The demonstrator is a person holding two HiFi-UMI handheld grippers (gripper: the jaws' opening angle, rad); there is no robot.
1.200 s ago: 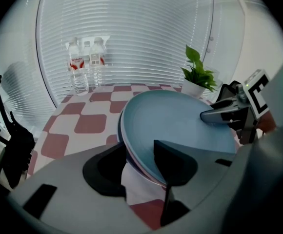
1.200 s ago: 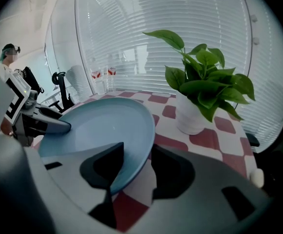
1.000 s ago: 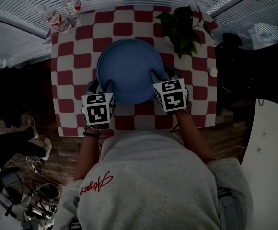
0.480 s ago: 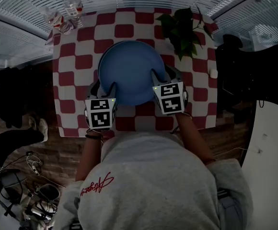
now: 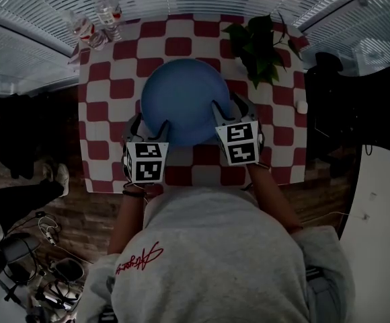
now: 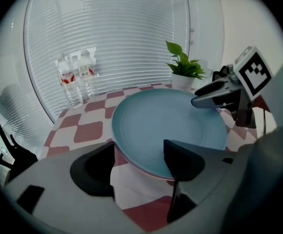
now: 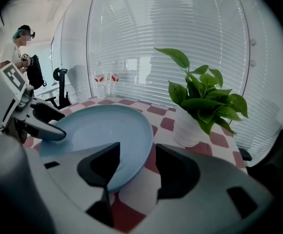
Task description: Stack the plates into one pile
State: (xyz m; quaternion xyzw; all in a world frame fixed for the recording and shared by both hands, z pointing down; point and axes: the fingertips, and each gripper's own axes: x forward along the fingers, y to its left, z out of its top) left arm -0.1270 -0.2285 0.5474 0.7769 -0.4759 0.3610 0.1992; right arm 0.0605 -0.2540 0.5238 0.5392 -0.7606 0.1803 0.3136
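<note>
I'm watching the round blue glazed plate sitting flat on the red-and-white checked tablecloth, just beside the green leafy plant in a white pot. Under its near rim I'm seeing a pinkish edge, prob. a 2nd plate, can't confirm.

L gripper, on the plate side away from the plant: tongs spread, they've just been opening, rim btwn them w/o pads pressing. R gripper, on the side nearer the plant: same, spread, just been opening, rim btwn, not pinched.

Risks I'm flagging, as a judgement:
- Both sets are straddling the rim, so backing out at an angle could be hooking the lip w/ a lower tong, lifting or dragging the plate.
- A drag on the R side could be shoving it toward the plant, which is near and could be tipping.
- The cloth could be bunching, shifting the pile off centre.
- One side leaving first may be rocking the plate on whatever's under it.
</note>
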